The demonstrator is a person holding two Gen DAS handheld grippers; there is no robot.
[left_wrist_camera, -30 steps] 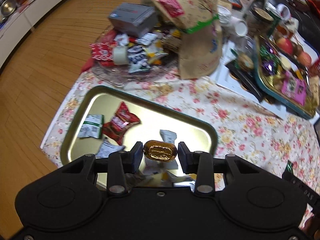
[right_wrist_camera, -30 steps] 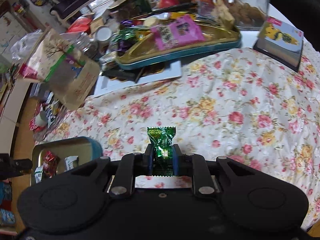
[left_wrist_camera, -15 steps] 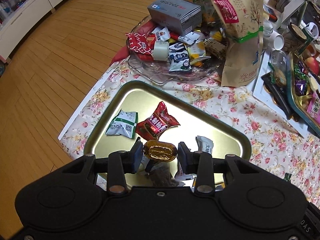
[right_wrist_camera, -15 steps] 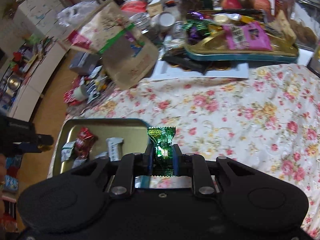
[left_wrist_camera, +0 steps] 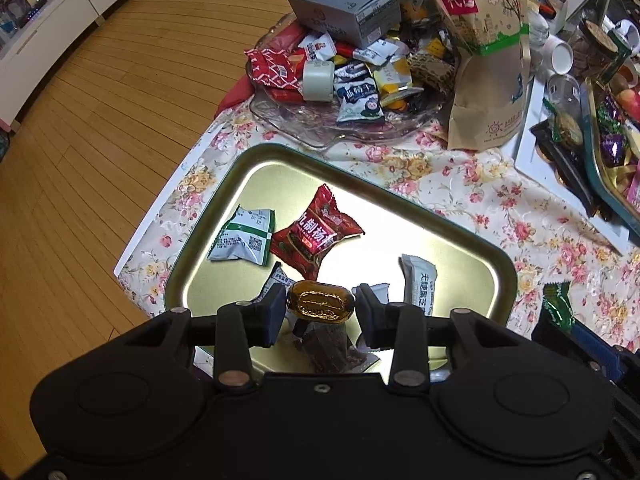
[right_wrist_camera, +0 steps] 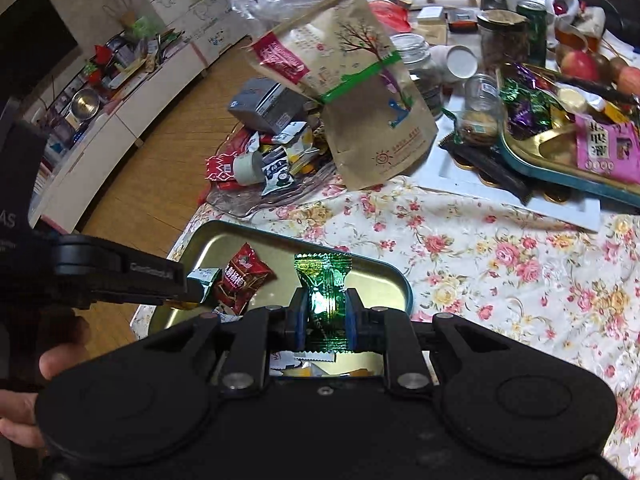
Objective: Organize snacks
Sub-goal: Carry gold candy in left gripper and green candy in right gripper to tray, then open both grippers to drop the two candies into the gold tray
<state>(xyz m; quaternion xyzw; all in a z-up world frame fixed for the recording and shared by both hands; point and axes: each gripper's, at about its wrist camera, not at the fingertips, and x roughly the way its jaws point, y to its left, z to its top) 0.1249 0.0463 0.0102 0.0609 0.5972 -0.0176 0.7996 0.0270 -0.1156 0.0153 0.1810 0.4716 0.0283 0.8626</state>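
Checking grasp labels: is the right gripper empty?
No, the right gripper has its fingers clamped on a green candy above the tray.

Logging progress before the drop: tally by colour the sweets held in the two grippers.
Gold-brown sweet, in the left gripper: 1
Green sweet, in the right gripper: 1
Total: 2

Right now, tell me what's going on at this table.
A person is sorting snacks with two handheld grippers. The left gripper holds a gold-wrapped candy over the gold tray, which already has several packets. The right gripper is clamped on a green-wrapped candy at the tray's edge.
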